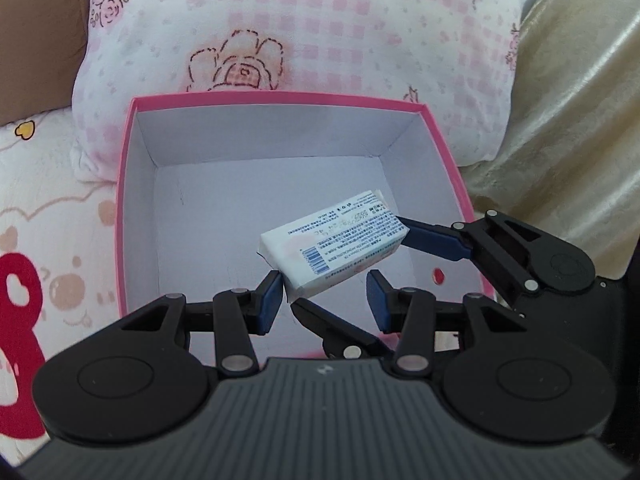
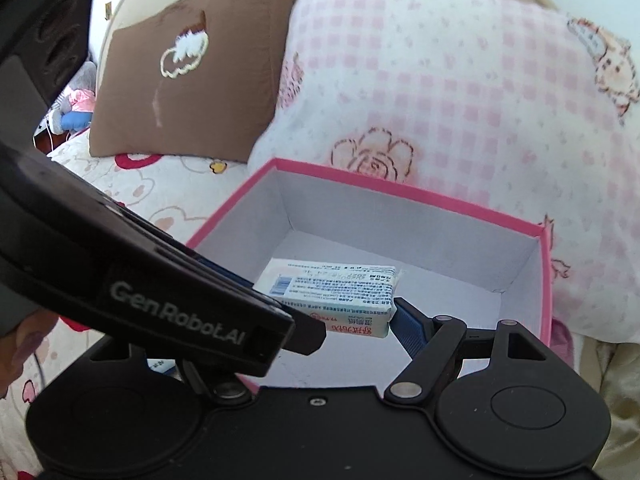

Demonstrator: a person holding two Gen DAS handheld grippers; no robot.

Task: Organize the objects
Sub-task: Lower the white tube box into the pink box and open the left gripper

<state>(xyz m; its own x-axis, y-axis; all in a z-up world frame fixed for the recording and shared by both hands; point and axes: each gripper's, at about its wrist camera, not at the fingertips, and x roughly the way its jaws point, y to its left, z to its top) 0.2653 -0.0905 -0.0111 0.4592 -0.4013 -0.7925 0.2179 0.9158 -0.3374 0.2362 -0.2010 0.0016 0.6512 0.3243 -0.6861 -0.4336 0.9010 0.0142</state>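
A white tissue pack (image 1: pixel 332 248) with printed text and a barcode hangs tilted over the inside of an open pink box (image 1: pixel 280 98) with white walls. My right gripper (image 1: pixel 350 266) comes in from the right and is shut on the pack's two ends. My left gripper (image 1: pixel 325 300) stands open just below the pack, its left pad by the pack's lower corner. In the right wrist view the pack (image 2: pixel 336 296) sits against the blue right pad (image 2: pixel 408 328) above the box (image 2: pixel 360 178). The left gripper's housing (image 2: pixel 180 304) hides the other finger.
The box lies on a bed sheet (image 1: pixel 48 240) with a cartoon print. A pink checked pillow (image 1: pixel 320 24) stands behind it, a brown cushion (image 2: pixel 188 60) at the back left and a gold-beige fabric (image 1: pixel 580 120) on the right. A red dot (image 1: pixel 439 275) marks the box's inner wall.
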